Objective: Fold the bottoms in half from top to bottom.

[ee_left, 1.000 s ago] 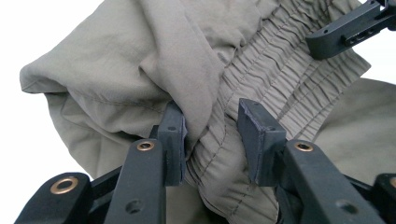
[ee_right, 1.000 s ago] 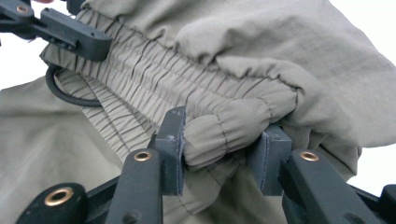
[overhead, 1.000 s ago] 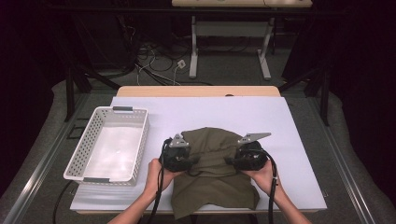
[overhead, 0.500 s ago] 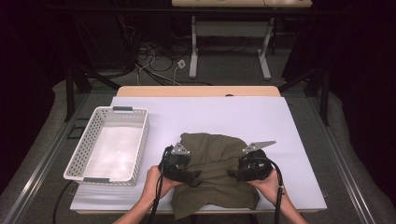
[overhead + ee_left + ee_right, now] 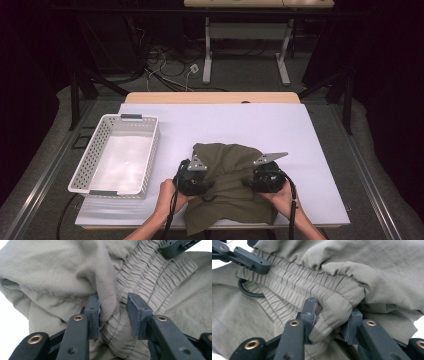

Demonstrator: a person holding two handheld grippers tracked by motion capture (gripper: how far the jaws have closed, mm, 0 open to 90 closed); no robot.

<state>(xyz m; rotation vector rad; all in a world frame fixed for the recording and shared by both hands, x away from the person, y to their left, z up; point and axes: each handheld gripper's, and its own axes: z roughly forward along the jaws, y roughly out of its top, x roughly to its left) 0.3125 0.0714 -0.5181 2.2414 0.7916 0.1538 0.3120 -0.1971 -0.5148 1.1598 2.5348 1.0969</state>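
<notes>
An olive-green garment [image 5: 227, 187] lies bunched on the near middle of the white table top [image 5: 300, 135], its near edge hanging a little over the table's front. The person's left gripper [image 5: 200, 181] sits on its left side and the right gripper [image 5: 256, 180] on its right. Both sets of jaws have just been closing. The left gripper [image 5: 112, 312] has a fold of the elastic waistband between its pads; the right gripper [image 5: 332, 317] pinches a bunched waistband fold. A white basket [image 5: 85, 172] stands to the left.
</notes>
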